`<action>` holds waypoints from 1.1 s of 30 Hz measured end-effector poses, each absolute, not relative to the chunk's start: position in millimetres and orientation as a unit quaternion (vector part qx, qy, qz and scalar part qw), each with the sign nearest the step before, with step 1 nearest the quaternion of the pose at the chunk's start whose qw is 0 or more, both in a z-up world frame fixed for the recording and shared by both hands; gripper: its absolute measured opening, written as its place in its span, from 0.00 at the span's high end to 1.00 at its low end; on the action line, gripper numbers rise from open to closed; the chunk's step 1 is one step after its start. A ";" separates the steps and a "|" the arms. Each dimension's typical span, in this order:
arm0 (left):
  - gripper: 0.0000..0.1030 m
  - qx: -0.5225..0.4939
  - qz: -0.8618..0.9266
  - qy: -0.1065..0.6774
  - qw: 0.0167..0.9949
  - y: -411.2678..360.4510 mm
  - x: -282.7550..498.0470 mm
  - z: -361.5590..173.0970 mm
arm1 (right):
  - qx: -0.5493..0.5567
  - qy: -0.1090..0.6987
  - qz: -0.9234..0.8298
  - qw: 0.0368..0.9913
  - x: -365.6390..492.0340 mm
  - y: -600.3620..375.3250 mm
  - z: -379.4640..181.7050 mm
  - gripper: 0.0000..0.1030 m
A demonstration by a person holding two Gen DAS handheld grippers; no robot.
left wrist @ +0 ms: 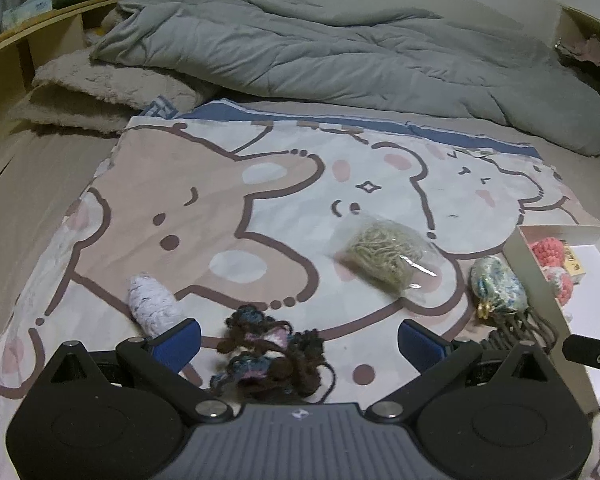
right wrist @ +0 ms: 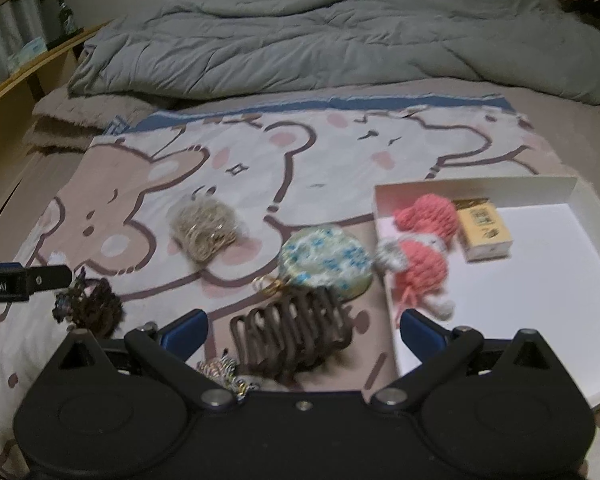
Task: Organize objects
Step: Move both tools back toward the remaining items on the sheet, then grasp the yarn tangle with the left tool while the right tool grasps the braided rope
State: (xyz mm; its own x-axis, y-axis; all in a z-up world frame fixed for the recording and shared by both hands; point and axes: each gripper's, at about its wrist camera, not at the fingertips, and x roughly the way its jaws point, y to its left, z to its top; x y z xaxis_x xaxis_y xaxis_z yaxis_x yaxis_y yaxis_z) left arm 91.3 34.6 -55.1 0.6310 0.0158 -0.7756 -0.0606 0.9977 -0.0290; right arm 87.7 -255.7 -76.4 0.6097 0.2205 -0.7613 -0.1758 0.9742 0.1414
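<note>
My left claw (left wrist: 299,340) is hovering with its blue fingers spread wide, gripping nothing, at the bottom centre of the left wrist view. A dark tangled yarn bundle (left wrist: 270,354) is lying between the fingers on the cartoon bear blanket (left wrist: 220,216). A pale yarn roll (left wrist: 153,305) is sitting just beside the left finger, and a bag of tan fibre (left wrist: 388,254) is resting right of centre. My right claw (right wrist: 303,332) is also spread apart and empty, low in the right wrist view, with a brown hair claw clip (right wrist: 294,338) lying between its fingers. A blue-flecked round pouch (right wrist: 327,262) is lying beside the white box (right wrist: 540,280) at right, which is holding a pink knitted doll (right wrist: 424,248).
</note>
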 end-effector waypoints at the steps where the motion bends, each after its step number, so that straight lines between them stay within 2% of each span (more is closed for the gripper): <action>1: 0.00 -0.022 0.022 0.429 0.903 35.4 90.7 -56.5 | 0.028 0.425 0.113 0.898 86.1 -254.1 -78.0 0.00; 7: 0.00 -0.026 0.024 0.445 0.895 43.5 90.0 -68.6 | 0.032 0.432 0.133 0.891 80.9 -243.7 -87.7 0.00; 16: 0.00 -0.084 0.003 0.482 0.872 56.5 95.0 -91.5 | 0.014 0.472 0.149 0.869 78.7 -228.8 -108.2 0.00; 22: 0.01 -0.092 0.008 0.499 0.862 59.0 101.9 -101.4 | -0.017 0.520 0.157 0.839 82.6 -224.2 -127.7 0.01; 24: 0.02 -0.096 0.011 0.503 0.859 60.9 104.0 -104.3 | -0.018 0.527 0.163 0.834 83.2 -223.0 -131.8 0.10; 33: 0.13 -0.110 0.007 0.518 0.848 67.5 119.7 -118.9 | -0.062 0.543 0.200 0.813 84.3 -207.3 -144.6 0.30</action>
State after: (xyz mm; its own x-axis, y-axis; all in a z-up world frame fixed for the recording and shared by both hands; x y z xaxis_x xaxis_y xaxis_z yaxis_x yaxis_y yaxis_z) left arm 119.7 67.5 -118.9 0.4627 -0.1015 -0.8807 -0.1255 0.9759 -0.1784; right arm 84.3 -207.3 -144.6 0.3304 0.2584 -0.9078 -0.3931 0.9121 0.1166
